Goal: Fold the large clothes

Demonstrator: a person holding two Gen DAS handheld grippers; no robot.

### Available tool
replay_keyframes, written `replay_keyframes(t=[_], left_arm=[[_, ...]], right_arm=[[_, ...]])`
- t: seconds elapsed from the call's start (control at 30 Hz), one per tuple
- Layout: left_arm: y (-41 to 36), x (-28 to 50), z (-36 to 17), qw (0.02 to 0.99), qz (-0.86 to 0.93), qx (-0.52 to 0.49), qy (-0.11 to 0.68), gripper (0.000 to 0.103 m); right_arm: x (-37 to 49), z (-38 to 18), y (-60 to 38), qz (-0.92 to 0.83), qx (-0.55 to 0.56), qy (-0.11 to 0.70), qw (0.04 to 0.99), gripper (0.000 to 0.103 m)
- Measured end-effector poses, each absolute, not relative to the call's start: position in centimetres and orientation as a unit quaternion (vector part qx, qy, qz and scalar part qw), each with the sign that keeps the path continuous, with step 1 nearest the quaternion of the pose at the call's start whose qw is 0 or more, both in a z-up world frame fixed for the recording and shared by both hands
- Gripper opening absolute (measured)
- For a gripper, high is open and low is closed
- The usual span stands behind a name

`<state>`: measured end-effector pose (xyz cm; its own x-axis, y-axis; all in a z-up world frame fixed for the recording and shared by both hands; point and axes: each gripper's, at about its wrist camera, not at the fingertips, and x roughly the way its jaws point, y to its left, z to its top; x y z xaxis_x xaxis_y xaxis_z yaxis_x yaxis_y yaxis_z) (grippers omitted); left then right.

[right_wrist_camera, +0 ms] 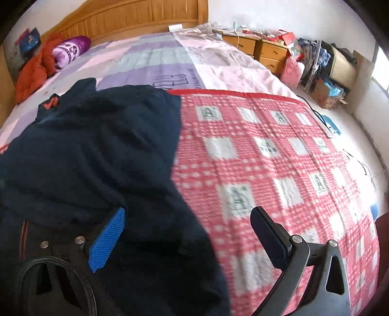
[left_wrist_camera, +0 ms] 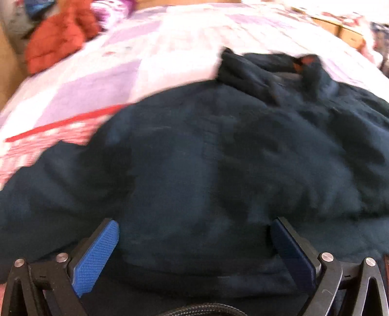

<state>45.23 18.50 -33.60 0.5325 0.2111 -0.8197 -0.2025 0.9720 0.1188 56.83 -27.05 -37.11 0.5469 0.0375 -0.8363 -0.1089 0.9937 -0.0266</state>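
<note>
Left cam: my left tongs [left_wrist_camera: 194, 245] are spread wide, blue pads [left_wrist_camera: 97, 255] far apart, nothing pinched btwn them. They sit low over the navy top [left_wrist_camera: 206, 158], which fills most of the view, lying rumpled on the bed. Collar [left_wrist_camera: 287, 65] w/ an orange lining is at the far end. Pic is blurry. Red-trimmed checked blanket [left_wrist_camera: 36, 145] pokes out on the left, lilac sheet [left_wrist_camera: 150, 53] beyond, orange jacket [left_wrist_camera: 60, 36] up in the far left corner.

Right cam: right tongs [right_wrist_camera: 187, 226] also wide open, holding nothing. Left pad is over the top's [right_wrist_camera: 97, 150] edge, right finger [right_wrist_camera: 269, 238] over the checked blanket [right_wrist_camera: 279, 158]. Top covers the left half of the view, collar pointing toward the headboard [right_wrist_camera: 136, 17]. Purple pillow [right_wrist_camera: 70, 47] and the jacket [right_wrist_camera: 34, 70] sit by the headboard, wood drawers [right_wrist_camera: 265, 51] beside the bed on the right.
</note>
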Motion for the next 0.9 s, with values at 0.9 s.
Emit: replay_keyframes(t=[0.9], left_arm=[[28.2,51.7,-36.8,0.833,0.133,-0.135,0.519,0.103]], right_arm=[[66.7,-37.0,-24.1,0.052,-0.012,0.492,0.869,0.103]])
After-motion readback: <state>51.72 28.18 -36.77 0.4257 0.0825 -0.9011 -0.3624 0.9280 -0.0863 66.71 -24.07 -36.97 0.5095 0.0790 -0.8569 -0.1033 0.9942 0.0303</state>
